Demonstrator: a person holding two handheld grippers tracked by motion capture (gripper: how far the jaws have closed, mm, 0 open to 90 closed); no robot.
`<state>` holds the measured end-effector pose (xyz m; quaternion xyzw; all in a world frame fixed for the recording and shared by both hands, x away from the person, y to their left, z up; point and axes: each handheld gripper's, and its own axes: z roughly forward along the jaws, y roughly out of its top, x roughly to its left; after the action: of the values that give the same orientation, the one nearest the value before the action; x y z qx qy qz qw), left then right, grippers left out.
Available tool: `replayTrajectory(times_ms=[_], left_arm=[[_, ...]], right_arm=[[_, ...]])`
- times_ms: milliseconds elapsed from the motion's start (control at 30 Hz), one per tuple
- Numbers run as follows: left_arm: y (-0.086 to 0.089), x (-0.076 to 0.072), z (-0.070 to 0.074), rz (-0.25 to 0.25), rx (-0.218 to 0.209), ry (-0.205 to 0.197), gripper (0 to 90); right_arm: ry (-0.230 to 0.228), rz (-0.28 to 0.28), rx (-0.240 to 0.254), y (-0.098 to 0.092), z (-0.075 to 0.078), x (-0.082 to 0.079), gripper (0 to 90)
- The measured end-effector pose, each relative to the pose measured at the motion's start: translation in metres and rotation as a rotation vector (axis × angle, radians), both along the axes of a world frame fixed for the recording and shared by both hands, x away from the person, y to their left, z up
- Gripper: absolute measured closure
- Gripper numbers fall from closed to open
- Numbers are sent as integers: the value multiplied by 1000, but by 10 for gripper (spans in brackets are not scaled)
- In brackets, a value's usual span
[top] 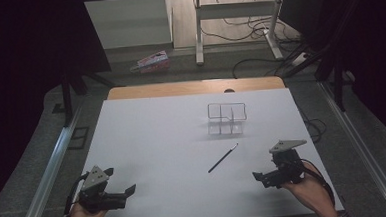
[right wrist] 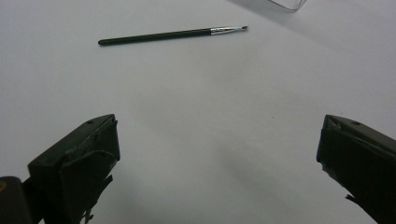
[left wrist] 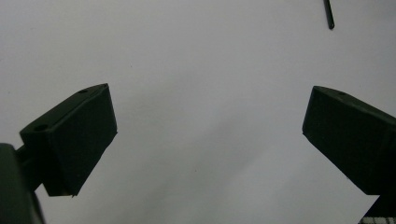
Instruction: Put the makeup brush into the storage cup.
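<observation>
A colourful packet lies on the floor beyond the table — cables nearby.

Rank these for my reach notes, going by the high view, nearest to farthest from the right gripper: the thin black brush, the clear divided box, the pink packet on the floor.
From the right gripper:
1. Thin black brush, mid-table, to its left.
2. Clear divided box, farther back on the table.
3. Pink packet, on the floor beyond the table's far edge.

No text, label, brand, number or sign can be read anywhere. The pink-and-white printed packet lying on the floor beyond the far edge of the worktop carries some colourful print, but it is too small and blurred to make out.
</observation>
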<state>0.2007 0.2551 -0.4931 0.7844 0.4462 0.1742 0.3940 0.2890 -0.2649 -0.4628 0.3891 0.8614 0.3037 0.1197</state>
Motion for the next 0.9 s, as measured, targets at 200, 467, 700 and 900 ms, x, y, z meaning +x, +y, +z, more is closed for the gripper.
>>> replayTrajectory(times_ms=[200,467,700,900], left_arm=[[-1,0,0,-5,7,1,36],[-1,0,0,-3,8,0,37],[-1,0,-1,-5,14,0,37],[-2,0,-1,-6,20,-3,37]], right_arm=[[35,-20,32,1,2,6,0],[63,-6,0,14,3,20,0],[75,-14,-28,23,2,28,35],[89,-14,-57,33,1,37,65]])
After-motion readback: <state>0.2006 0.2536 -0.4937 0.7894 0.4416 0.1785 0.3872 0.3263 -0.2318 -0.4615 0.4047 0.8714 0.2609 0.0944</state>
